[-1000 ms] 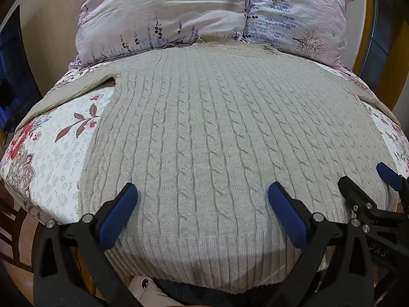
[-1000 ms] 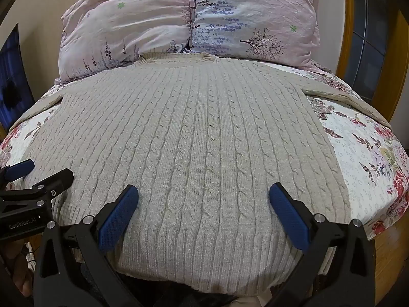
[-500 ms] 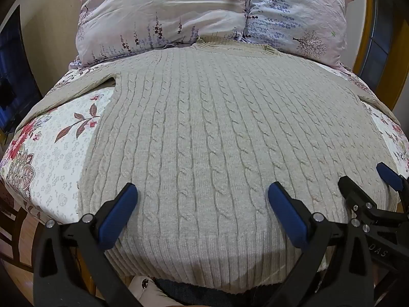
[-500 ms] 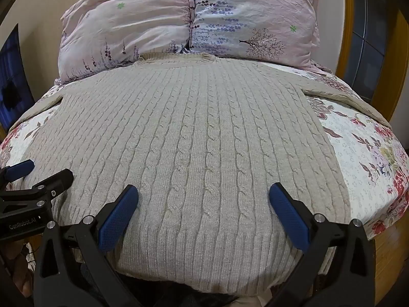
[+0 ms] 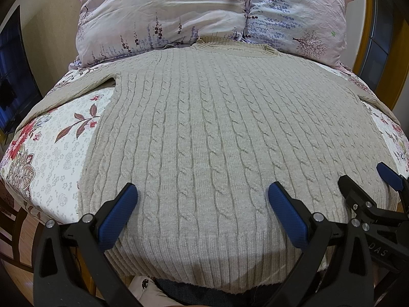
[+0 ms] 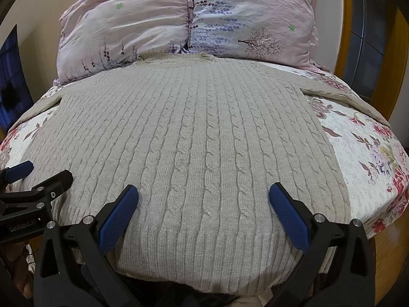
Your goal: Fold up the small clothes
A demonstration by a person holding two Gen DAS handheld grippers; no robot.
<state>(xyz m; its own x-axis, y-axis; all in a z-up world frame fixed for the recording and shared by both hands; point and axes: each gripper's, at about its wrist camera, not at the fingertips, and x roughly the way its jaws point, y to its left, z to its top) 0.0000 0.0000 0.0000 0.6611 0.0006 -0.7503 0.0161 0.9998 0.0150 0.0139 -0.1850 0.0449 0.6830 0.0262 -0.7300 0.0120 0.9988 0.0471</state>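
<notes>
Beige cable-knit sweater (image 5: 204,140) lies flat, filling frame centre on the bed (image 5: 51,158), collar toward pillows (image 5: 204,12) at top. Left gripper (image 5: 202,204) and right gripper (image 6: 203,204) hover spread wide, empty, over the bottom hem, probably lining up for a fold.

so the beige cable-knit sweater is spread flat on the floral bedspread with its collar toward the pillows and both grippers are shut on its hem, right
Not quite: both views show the left gripper and right gripper with jaws wide open, gripping nothing. The beige cable-knit sweater does lie flat on the floral bedspread, collar toward the pink floral pillows.
</notes>
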